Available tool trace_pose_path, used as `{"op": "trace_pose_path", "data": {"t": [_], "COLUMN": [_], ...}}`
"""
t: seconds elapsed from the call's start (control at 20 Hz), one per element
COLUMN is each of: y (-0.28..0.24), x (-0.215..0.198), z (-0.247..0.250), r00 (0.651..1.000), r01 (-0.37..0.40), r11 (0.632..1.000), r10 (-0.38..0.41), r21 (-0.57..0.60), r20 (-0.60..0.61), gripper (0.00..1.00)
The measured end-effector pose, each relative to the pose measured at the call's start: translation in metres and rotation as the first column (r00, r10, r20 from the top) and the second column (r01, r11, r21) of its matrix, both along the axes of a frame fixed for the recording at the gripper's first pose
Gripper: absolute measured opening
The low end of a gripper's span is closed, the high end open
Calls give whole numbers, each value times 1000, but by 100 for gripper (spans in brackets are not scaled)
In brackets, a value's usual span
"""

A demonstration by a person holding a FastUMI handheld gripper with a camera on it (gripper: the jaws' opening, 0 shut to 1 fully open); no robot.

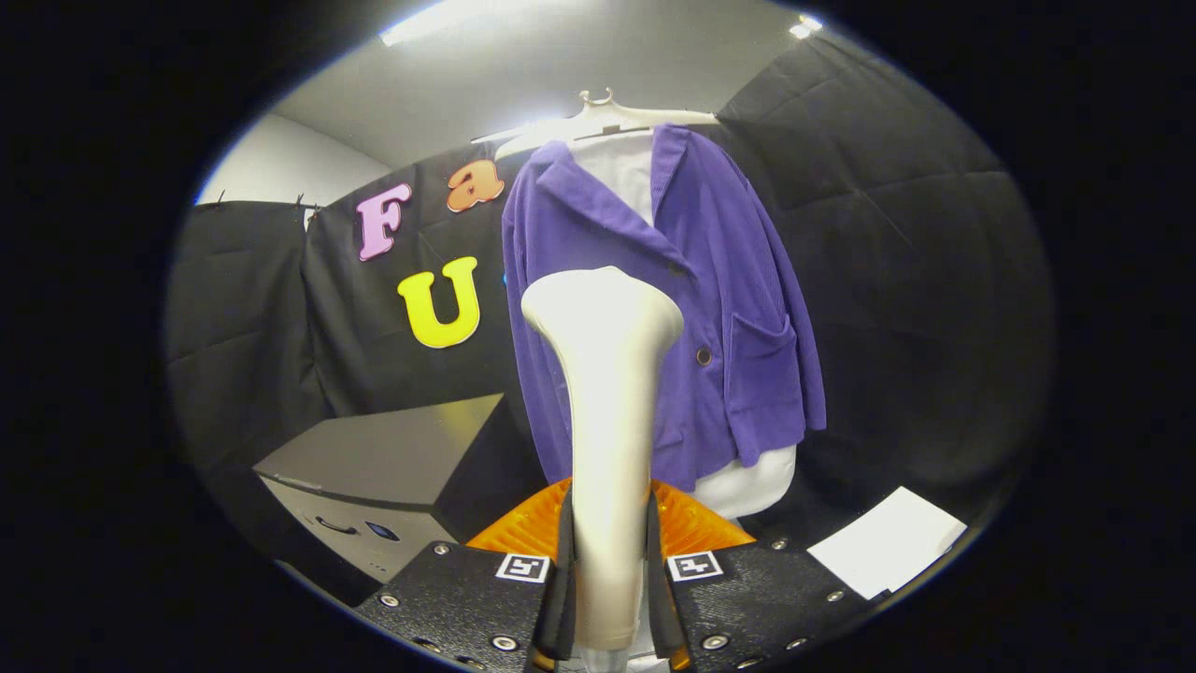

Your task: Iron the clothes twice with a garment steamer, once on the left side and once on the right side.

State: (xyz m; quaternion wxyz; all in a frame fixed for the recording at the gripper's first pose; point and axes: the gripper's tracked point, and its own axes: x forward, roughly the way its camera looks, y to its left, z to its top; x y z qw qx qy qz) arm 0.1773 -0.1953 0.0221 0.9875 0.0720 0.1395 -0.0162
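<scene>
A cream-white garment steamer (607, 421) stands upright between my fingers, its handle pinched by both and its wide head raised toward the clothes. My gripper (607, 570) is shut on that handle. Beyond the steamer's head hangs a purple corduroy jacket (719, 308) over a white shirt (621, 173), both on a pale hanger (603, 117). The steamer's head overlaps the jacket's left front panel in this view; I cannot tell whether it touches the cloth. The shirt's hem (752, 486) shows below the jacket.
A grey box-like machine (383, 467) sits low to the left of the fingers. An orange ribbed object (691, 523) lies just behind the steamer's handle. A white sheet (888, 542) lies low to the right. Black cloth walls surround the hanging clothes.
</scene>
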Motion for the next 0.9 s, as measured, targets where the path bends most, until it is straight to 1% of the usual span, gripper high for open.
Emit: {"op": "trace_pose_path", "data": {"t": [0.3, 0.45, 0.6, 0.75, 0.9], "y": [-22, -36, -49, -65, -74], "x": [19, 30, 40, 58, 78], "z": [82, 114, 150, 182, 205], "r00": [988, 980, 967, 945, 930], "r01": [18, 34, 36, 60, 63], "r11": [998, 998, 999, 996, 998], "r10": [-10, -22, -25, -36, -48], "r21": [-54, -57, -39, -64, -30], "r20": [156, 197, 255, 326, 365], "gripper": [31, 31, 31, 31, 31]}}
